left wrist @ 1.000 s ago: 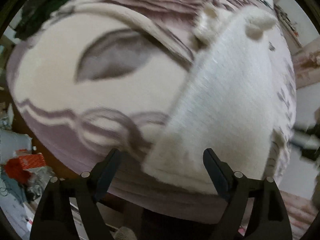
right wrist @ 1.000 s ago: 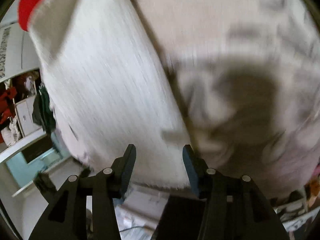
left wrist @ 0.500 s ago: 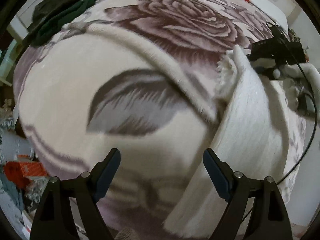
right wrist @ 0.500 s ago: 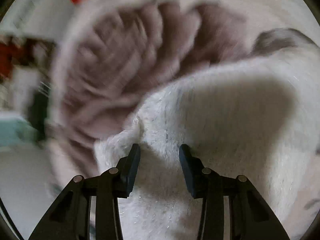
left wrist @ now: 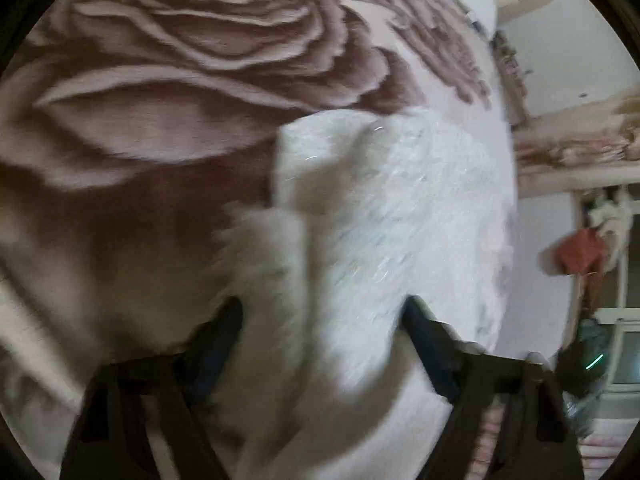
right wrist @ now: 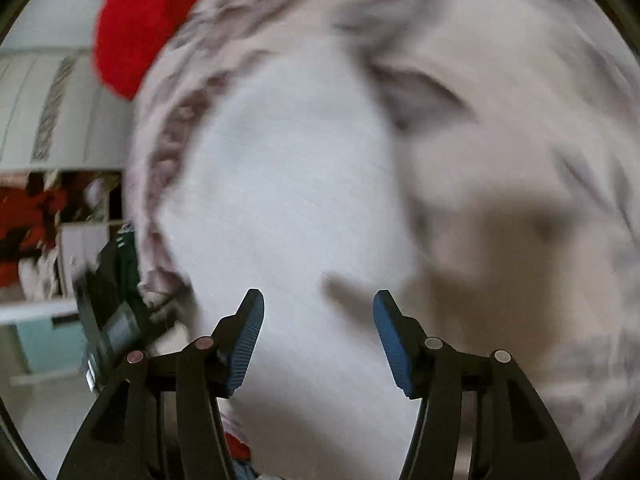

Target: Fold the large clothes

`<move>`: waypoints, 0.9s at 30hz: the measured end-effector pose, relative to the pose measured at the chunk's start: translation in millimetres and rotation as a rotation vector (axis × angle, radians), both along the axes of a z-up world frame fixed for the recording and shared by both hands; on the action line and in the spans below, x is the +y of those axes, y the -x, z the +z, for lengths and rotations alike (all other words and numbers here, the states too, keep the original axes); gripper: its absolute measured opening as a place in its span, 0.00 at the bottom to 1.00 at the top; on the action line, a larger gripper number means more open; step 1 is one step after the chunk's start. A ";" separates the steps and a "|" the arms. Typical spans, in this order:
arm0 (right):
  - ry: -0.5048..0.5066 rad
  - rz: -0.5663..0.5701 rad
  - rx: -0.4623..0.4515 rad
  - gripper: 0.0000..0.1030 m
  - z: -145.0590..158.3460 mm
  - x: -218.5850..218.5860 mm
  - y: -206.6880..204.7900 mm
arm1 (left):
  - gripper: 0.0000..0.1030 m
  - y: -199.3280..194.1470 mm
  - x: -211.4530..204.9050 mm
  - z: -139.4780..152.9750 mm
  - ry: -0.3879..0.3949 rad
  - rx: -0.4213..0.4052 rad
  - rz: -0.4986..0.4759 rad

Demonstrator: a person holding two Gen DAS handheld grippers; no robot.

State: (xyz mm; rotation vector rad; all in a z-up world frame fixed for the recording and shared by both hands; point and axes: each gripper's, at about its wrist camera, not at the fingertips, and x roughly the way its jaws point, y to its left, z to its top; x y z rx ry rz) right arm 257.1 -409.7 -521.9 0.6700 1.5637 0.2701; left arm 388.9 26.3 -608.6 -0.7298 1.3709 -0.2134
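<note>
Since the earlier frames the left wrist view has swung off the leaf pattern onto the big rose, and the white garment now fills the space between the fingers, where half a second ago it lay off to the right.

Left wrist view: the left gripper (left wrist: 322,344) points down at a fuzzy white garment (left wrist: 384,216) lying on a rose-patterned blanket (left wrist: 160,80). The garment runs from 12 o'clock of the fingers down between them, with a folded flap at its upper left edge. The jaws are closing with the garment between them; blur hides whether the pads press it yet. At 3 o'clock, a wall and an orange-red cloth (left wrist: 580,250) hang well apart from the bed.

Right wrist view: the right gripper (right wrist: 318,340) hovers over the same white garment (right wrist: 280,200), which spreads from 12 o'clock down past the blue-padded fingers (right wrist: 248,340). Its jaws are opening and grip nothing. A red cloth (right wrist: 140,20) lies at 11 o'clock on the blanket (right wrist: 500,160); a dark green garment (right wrist: 116,304) sits at 9 o'clock, at the bed's edge.
</note>
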 end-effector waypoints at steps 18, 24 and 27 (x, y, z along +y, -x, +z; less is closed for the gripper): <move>-0.074 -0.050 0.182 0.57 -33.1 -53.4 151.3 | 0.58 104.7 48.3 53.6 0.160 -0.042 0.061; -0.097 0.065 0.240 0.58 -45.5 -31.0 187.6 | 0.61 211.1 31.3 43.5 -0.060 0.109 0.000; -0.105 0.103 0.259 0.58 -57.7 -12.7 205.9 | 0.61 257.9 11.4 13.5 -0.089 0.204 0.021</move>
